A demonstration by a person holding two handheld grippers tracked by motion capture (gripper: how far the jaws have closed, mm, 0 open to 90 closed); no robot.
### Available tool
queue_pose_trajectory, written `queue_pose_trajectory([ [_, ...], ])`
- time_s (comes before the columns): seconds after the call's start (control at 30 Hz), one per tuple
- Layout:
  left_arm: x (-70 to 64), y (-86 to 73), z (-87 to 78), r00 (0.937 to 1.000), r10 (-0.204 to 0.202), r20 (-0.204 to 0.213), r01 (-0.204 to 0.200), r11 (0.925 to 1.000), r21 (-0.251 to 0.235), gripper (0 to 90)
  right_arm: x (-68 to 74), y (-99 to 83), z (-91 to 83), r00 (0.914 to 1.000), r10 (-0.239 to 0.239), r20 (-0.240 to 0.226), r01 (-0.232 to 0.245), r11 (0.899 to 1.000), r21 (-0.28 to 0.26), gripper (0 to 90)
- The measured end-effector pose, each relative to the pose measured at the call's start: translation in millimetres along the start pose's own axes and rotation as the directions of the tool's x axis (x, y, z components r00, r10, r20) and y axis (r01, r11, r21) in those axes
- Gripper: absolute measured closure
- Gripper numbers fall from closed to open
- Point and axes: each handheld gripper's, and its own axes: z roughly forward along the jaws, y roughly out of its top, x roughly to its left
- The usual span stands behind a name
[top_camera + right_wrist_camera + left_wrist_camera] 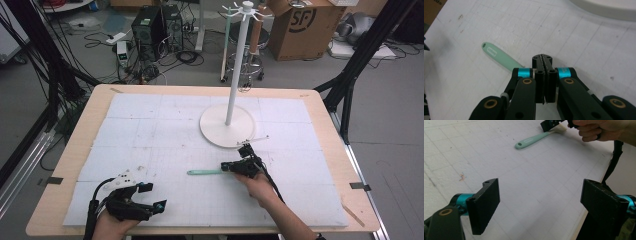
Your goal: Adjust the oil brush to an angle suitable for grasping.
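From above, your right gripper (234,167) sits at the bristle end of a mint-green brush (205,172), which lies flat on the white gridded mat (165,130) just on your side of the white stand (231,120). The brush handle points left, away from the stand's round base. Your left gripper (150,196) rests well apart from the stand, near the mat's front left corner, its jaws spread and holding nothing.

Along your left gripper (539,202), the two black jaws stand wide apart over bare mat (536,170), nothing between them. Far ahead lies the brush (534,139), handle end nearest, pale bristles at the far end beside your right gripper (550,124) and the hand (596,128) holding it.

Along your right gripper (544,72), the jaws are pressed together with only a thin seam between the pads. The brush's (500,57) green handle runs out to the left from behind the left jaw; whether the pads actually pinch any part of it cannot be told. The rim of the stand's base (609,10) curves across the top right corner, beyond the jaws.
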Motion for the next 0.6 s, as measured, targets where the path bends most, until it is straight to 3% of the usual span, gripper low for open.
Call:
queue_pose_trajectory([
  [0.17,-0.7,0.8,1.5,1.0,0.001,0.004,-0.001,1.0,0.0,16.5,-0.7,-7.0,-3.2,0.9989,0.037,-0.029,-0.037,0.999,-0.002,89.5],
  [0.37,-1.0,1.3,2.5,1.0,0.002,0.006,-0.002,1.0,0.004,16.5,2.4,-12.4,-5.6,0.9994,0.024,-0.027,-0.024,1.0,-0.005,89.5],
  [0.6,-1.1,1.3,3.0,1.0,0.005,0.007,-0.005,1.0,0.005,16.5,5.4,-19.8,-8.8,0.9976,0.049,-0.05,-0.049,0.999,0.008,89.5],
])
